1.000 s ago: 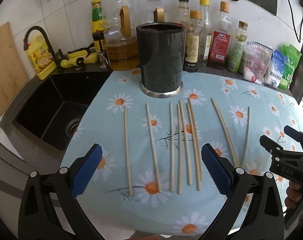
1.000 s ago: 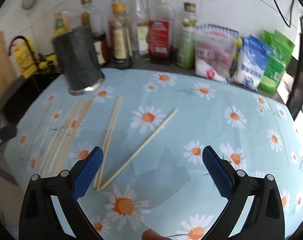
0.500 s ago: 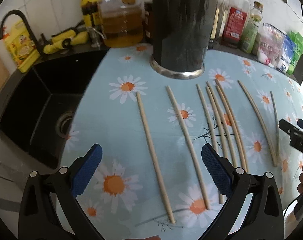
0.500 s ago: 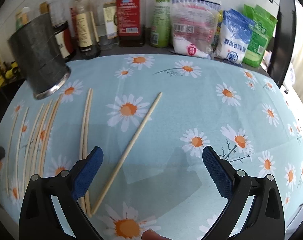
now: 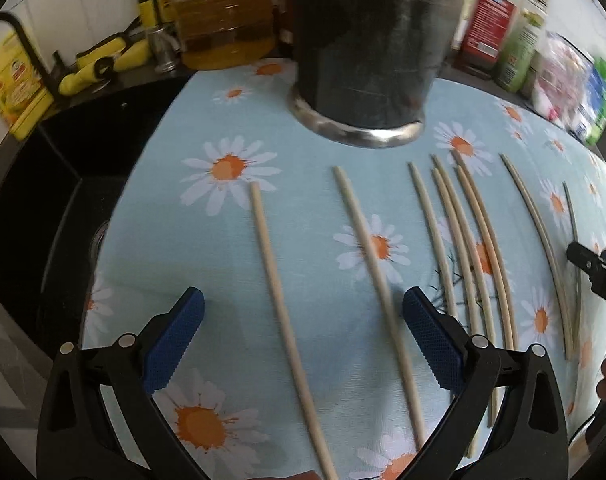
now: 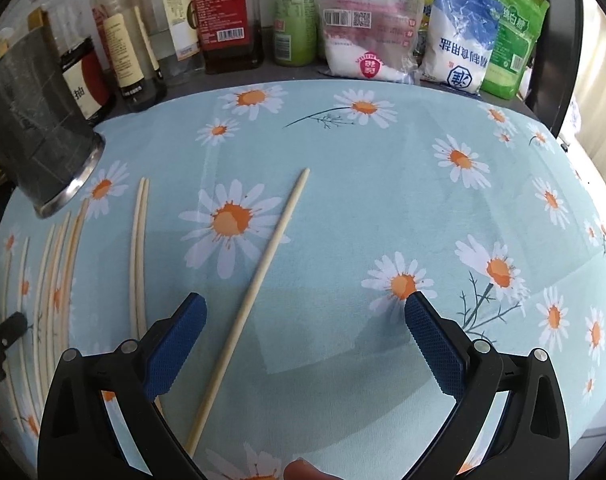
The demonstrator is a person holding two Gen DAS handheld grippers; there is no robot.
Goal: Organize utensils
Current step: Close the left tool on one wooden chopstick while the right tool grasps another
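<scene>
Chopsticks lie loose on the daisy tablecloth (image 6: 383,200), none yet in the dark utensil holder (image 5: 363,60) standing at the far edge. In the left wrist view we see the leftmost chopstick (image 5: 279,300) running away from us between the pads, long axis roughly along the gripper's forward line, tip pointing toward the holder; its neighbour chopstick (image 5: 375,264) passes just inside the right-side pad. Left gripper (image 5: 303,340) jaws spread wide, nothing pinched, both sticks flat on the cloth. Further right sits a tight cluster of chopsticks (image 5: 467,248), then a pair (image 5: 543,240) near the edge. In the right wrist view a single diagonal chopstick (image 6: 251,300) lies skewed, near end close to the left-side pad, far end leaning right; right gripper (image 6: 301,340) also gaping, holding nothing. Left hand is the nearer one for the leftmost stick; the right for the diagonal one. We judge the next grab needs jaws closing across the stick's width, so alignment already looks fair on the left; the right stick sits off-centre and angled. Bottles (image 6: 223,12) and bags (image 6: 459,40) line the back.
</scene>
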